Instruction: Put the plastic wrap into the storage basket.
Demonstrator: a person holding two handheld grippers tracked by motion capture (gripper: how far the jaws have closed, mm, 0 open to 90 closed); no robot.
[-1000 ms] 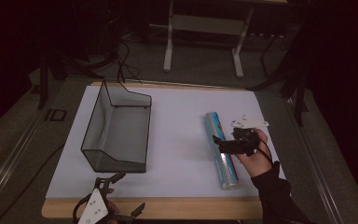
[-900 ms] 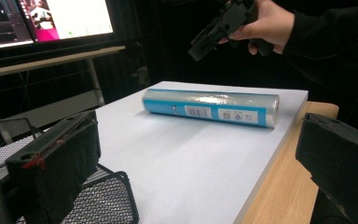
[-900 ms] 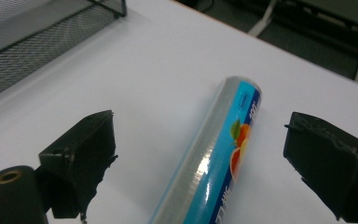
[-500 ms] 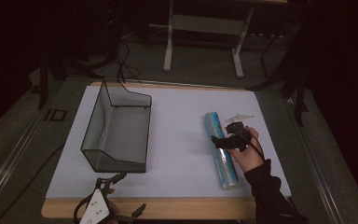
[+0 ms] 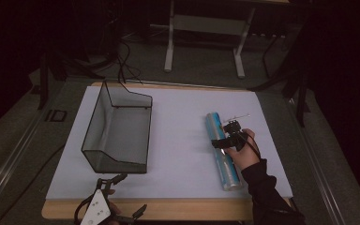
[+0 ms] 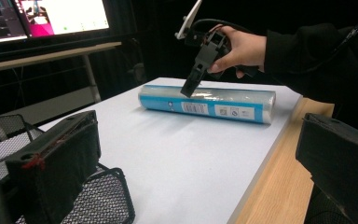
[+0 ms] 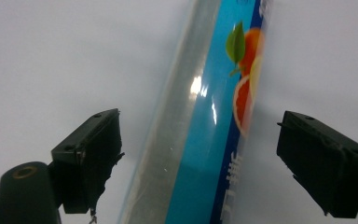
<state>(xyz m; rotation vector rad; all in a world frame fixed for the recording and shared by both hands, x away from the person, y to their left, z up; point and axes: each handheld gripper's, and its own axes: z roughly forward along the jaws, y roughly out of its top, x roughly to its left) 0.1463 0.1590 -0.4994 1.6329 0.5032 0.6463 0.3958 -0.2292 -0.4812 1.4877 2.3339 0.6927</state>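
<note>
A roll of cling film (image 5: 222,151) in a blue printed wrapper is laid flat near the right edge of the white worktop (image 5: 178,140), its length running from the far side toward the near edge. The right gripper (image 5: 226,136) is held just above the roll's far half, its jaws set apart on either side of the roll, clear of the wrapper; nothing is gripped. A black wire mesh basket (image 5: 117,131) is placed toward the left edge. The left gripper (image 5: 124,194) is held at the near left corner, jaws spread wide and empty.
</note>
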